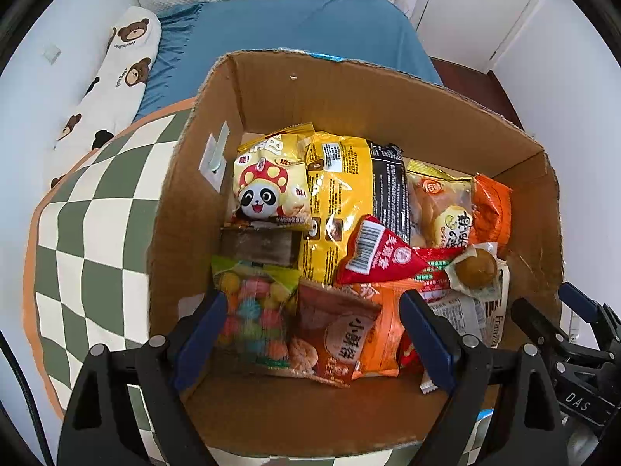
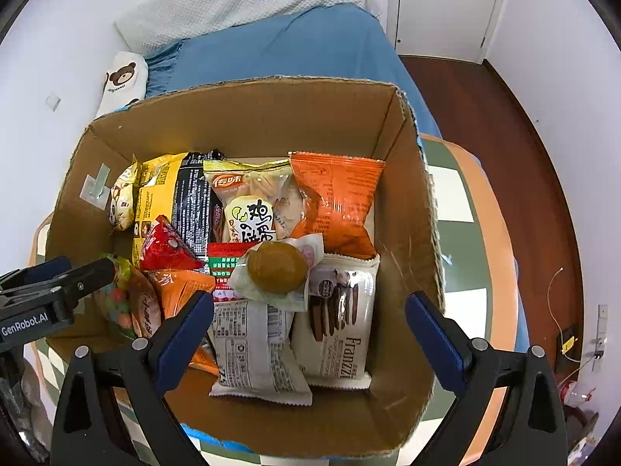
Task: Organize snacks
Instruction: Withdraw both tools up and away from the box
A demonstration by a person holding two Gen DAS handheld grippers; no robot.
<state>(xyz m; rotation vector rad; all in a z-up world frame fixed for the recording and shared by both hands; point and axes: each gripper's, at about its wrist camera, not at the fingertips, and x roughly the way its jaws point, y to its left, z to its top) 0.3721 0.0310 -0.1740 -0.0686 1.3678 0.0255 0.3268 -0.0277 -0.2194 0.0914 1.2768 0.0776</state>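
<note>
the cardboard box (image 1: 349, 89) sat on a green-and-white checked cloth (image 1: 97, 233) with an orange border, a blue bed (image 1: 291, 27) behind it; the snacks lay packed inside, a panda packet (image 1: 271, 186) at the far left corner, a yellow and black bag (image 1: 341, 194) beside it, an orange bag (image 2: 337, 198) toward the far right wall; nearer the front lay a bag of coloured sweets (image 1: 252, 310), a brown biscuit packet (image 1: 337, 334) just beside it, and a red triangular packet (image 1: 376, 252) resting over the others; a round brown bun in clear wrap (image 2: 277, 268) lay on top of two white wafer packets (image 2: 337, 318); the left hand-held gripper (image 1: 314, 334) hung above the sweets and biscuit packet, released, jaws wide, nothing between its pads; the right hand-held gripper (image 2: 310, 330) hovered over the white wafer packets, likewise released and gripping nothing; both pointed steeply down into the box; a bear-print pillow (image 1: 124, 62) lay along the white wall.
</note>
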